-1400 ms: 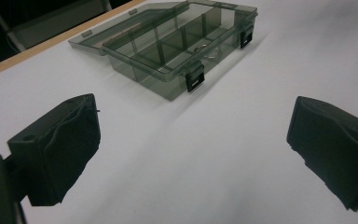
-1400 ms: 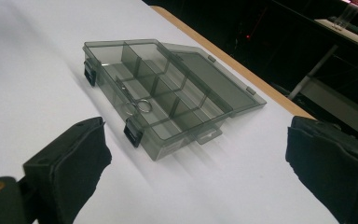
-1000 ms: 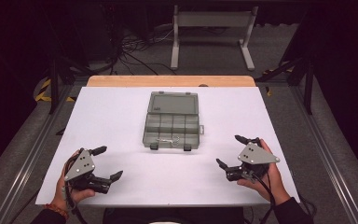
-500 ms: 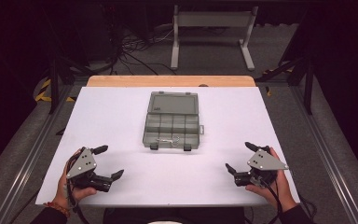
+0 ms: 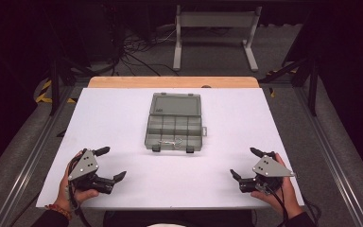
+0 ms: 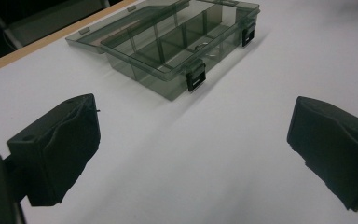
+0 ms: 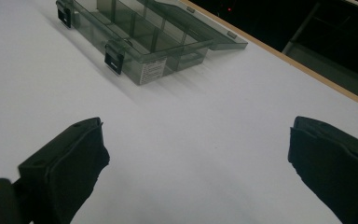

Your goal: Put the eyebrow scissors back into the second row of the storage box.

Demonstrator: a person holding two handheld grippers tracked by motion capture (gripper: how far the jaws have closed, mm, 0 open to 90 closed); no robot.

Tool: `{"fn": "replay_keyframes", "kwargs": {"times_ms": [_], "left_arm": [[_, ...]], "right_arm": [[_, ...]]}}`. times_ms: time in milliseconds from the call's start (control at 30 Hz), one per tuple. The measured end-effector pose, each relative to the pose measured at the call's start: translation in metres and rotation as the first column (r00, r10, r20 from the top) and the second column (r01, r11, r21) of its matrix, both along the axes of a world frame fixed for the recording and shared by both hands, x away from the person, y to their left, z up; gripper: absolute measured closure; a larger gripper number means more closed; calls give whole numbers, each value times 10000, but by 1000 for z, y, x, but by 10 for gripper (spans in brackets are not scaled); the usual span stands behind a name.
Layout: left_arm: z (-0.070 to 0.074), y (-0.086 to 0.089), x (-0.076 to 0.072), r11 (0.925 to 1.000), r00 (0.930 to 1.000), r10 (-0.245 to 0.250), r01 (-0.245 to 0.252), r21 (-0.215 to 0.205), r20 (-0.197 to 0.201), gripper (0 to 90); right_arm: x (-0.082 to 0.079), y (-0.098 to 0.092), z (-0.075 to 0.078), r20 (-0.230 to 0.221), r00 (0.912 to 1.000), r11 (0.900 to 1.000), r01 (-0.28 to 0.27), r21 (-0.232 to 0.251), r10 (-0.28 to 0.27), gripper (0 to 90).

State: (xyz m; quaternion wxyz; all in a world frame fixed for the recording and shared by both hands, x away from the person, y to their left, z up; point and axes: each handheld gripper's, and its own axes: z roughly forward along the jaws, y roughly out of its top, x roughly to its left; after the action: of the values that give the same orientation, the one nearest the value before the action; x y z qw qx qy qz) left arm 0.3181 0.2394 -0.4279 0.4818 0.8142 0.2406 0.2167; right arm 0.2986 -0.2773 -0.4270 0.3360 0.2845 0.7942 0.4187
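Smoky plastic organiser box (image 5: 175,122) lid-open, ahead between both empty, wide-spread tools (image 5: 111,163) (image 5: 246,161).

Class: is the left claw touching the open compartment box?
Apart. The high view shows bare white table between the left claw and the compartment box.

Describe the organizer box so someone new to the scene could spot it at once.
Start at the white table and look to its middle, toward the far wooden edge. There lies the organizer box, smoky translucent plastic, lid folded open flat behind it. Its divided compartments and two black latches on the near wall set it apart: nothing else lies on the table between the hand-held grippers.
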Motion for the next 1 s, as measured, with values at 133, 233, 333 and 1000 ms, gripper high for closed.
{"fn": "replay_keyframes", "kwargs": {"times_ms": [133, 233, 333, 1000], "left_arm": [[0, 0, -1, 10000, 10000, -64, 64, 47, 23, 33], [1, 3, -3, 10000, 10000, -41, 41, -10, 67, 33], [1, 3, -3, 10000, 10000, -45, 45, -1, 69, 33], [0, 2, -3, 9998, 10000, -45, 44, 170, 1, 33]], "right_arm": [[-1, 1, 2, 59, 10000, 10000, 63, 51, -64, 48], [-2, 1, 3, 151, 9998, 9999, 89, 126, -91, 49], [-3, 1, 4, 120, 9999, 9998, 74, 189, -76, 49], [-1, 5, 2, 82, 9999, 10000, -67, -24, 67, 51]]}}
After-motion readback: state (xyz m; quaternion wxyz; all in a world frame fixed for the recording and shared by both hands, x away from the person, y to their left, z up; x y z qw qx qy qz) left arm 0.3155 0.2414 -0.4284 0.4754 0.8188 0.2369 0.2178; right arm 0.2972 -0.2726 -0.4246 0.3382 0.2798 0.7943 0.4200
